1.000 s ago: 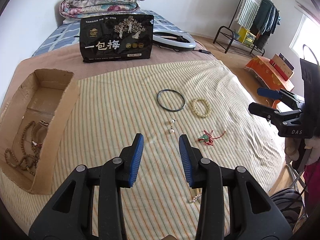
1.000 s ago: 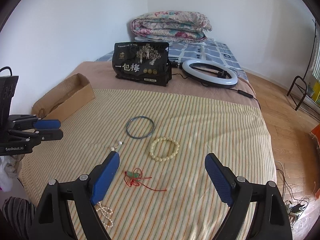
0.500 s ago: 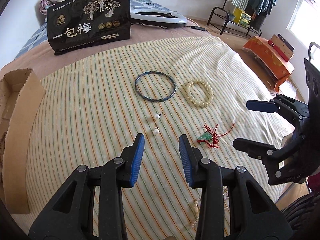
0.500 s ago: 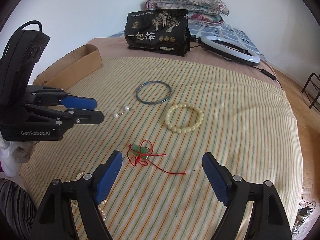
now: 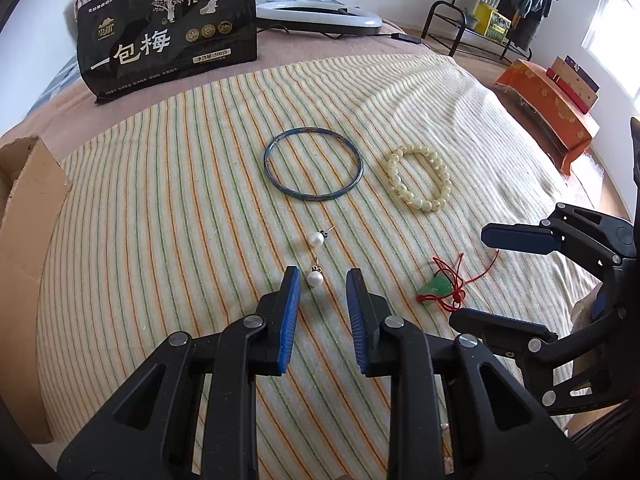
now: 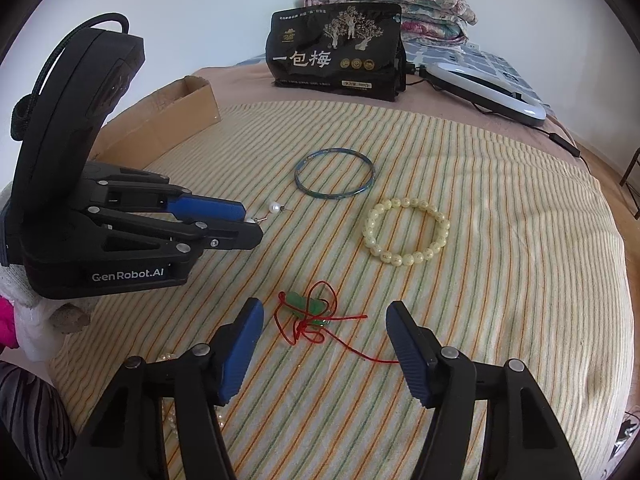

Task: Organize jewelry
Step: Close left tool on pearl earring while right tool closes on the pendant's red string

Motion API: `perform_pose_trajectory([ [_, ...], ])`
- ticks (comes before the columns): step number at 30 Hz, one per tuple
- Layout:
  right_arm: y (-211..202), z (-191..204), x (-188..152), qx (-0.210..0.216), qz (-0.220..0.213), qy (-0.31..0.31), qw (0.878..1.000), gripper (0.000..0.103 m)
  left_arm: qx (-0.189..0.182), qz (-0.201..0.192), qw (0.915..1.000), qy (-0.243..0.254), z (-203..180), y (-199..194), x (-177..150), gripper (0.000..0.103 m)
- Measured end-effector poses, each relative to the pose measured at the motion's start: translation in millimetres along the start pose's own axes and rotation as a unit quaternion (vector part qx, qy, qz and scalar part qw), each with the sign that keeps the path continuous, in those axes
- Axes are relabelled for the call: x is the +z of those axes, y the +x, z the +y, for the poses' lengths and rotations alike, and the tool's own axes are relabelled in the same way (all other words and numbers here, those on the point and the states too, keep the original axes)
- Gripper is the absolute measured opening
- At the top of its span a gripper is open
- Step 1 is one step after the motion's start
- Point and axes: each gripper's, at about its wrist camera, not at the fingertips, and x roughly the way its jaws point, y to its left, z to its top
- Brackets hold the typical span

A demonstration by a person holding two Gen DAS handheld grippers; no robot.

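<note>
Blue-padded and parted to a narrow gap, the left hand-held gripper hangs low over the striped blanket on the bed and holds nothing. A pearl earring lies on the cloth between its two fingertips, nearer the left pad, with no contact that can be made out. A second pearl earring lies just beyond the tips. Farther on rests a thin blue bangle, and just to its right a pale bead bracelet, the two near each other but apart.

To the right of the left gripper lies a green pendant tangled in red cord. In the right wrist view the right hand-held gripper stands wide open and empty, and the pendant sits on the blanket between its fingertips, closer to the left pad; a strand of the cord trails toward the right pad. From this side the bangle and bead bracelet lie well beyond the tips, and the left gripper reaches in from the left with the far earring just past it.

A string of small pearls shows partly behind the right gripper's left finger. A cardboard box sits at the blanket's left edge, and a black bag with white characters stands at the back, a ring light beside it.
</note>
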Motion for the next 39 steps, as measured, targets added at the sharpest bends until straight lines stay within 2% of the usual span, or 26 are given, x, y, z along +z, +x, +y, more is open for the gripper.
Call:
perform_pose_trajectory([
  [1, 2, 1, 0, -0.001, 0.002, -0.002, 1.000, 0.063, 0.001, 0.001, 1.0000, 0.001, 0, 1, 0, 0.018],
  [4, 7, 3, 0, 0.002, 0.007, -0.005, 1.000, 0.060, 0.002, 0.003, 1.0000, 0.001, -1, 4, -1, 0.017],
  [9, 17, 10, -1, -0.005, 0.020, -0.023, 1.000, 0.050, 0.001, 0.004, 1.0000, 0.000, 1, 5, 0, 0.014],
  [16, 18, 14, 0, -0.004, 0.023, -0.037, 0.999, 0.021, 0.007, 0.001, 1.0000, 0.004, 3, 6, -1, 0.007],
  [24, 13, 17, 0, -0.003, 0.023, -0.041, 0.999, 0.014, 0.005, -0.006, 1.0000, -0.003, 5, -2, -3, 0.007],
  [26, 11, 17, -1, -0.002, 0.022, -0.040, 0.999, 0.008, 0.003, -0.008, 1.0000, -0.005, 5, -6, -4, 0.006],
  [31, 6, 16, -1, 0.001, 0.016, -0.037, 0.999, 0.002, 0.003, -0.015, 0.9999, -0.004, 5, -18, -7, 0.006],
  [39, -4, 10, 1, 0.012, 0.001, -0.019, 1.000, 0.000, 0.005, -0.028, 0.9996, -0.007, 7, -36, -9, 0.007],
])
